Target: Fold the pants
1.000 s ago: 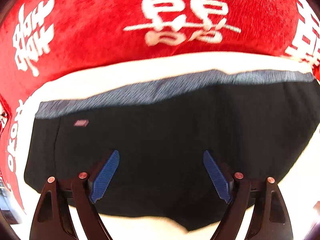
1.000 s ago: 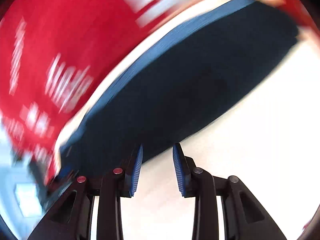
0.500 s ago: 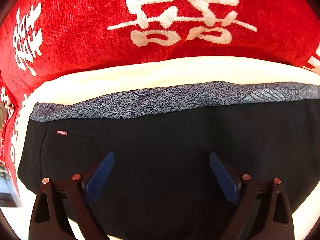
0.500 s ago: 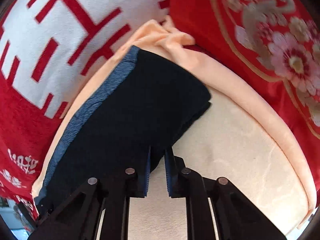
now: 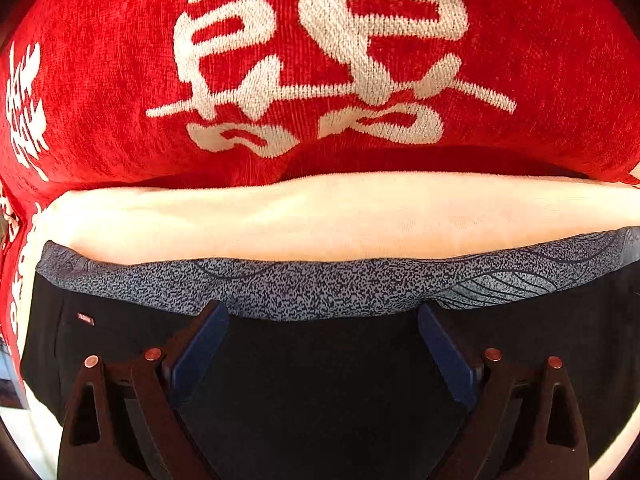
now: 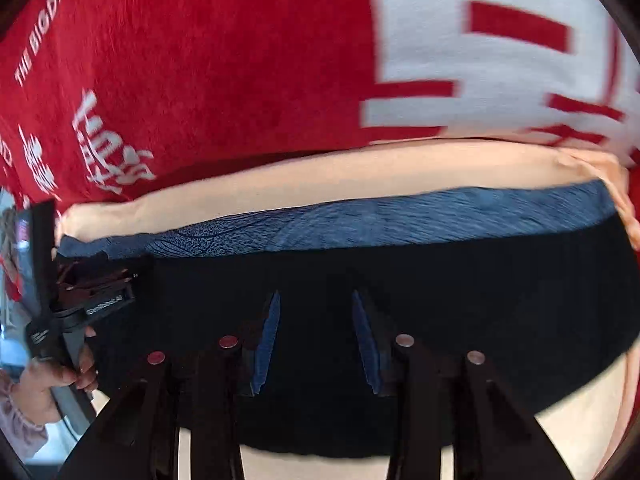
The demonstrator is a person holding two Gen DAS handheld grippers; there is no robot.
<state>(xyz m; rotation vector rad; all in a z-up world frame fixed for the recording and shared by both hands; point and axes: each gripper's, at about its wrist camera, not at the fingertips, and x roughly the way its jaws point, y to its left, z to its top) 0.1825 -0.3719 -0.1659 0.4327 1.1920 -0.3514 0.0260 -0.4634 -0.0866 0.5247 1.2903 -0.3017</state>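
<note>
Black pants [image 5: 320, 380] with a speckled grey waistband [image 5: 320, 292] lie folded flat on a cream cloth [image 5: 320, 216]. My left gripper [image 5: 322, 312] points down over them, its tips at the waistband's near edge. Its jaws are wide and still opening, with only flat fabric below. In the right wrist view the same pants [image 6: 480, 300] fill the middle, waistband [image 6: 400, 220] at the far side. My right gripper [image 6: 315, 296] hangs over the black fabric, its jaws opening and gripping nothing. The left gripper [image 6: 92, 284] shows at that view's left edge, held by a hand [image 6: 52, 380].
A red blanket [image 5: 120, 80] with large white characters lies beyond the cream cloth in both views [image 6: 200, 60]. Bare cream cloth [image 6: 580, 420] shows at the near right of the pants. The cloth's bunched corner [image 6: 592, 164] sits at the far right.
The left gripper moved toward the waistband and its jaws widened. The right gripper swung from the pants' end edge to above the black fabric, and its jaws parted.
</note>
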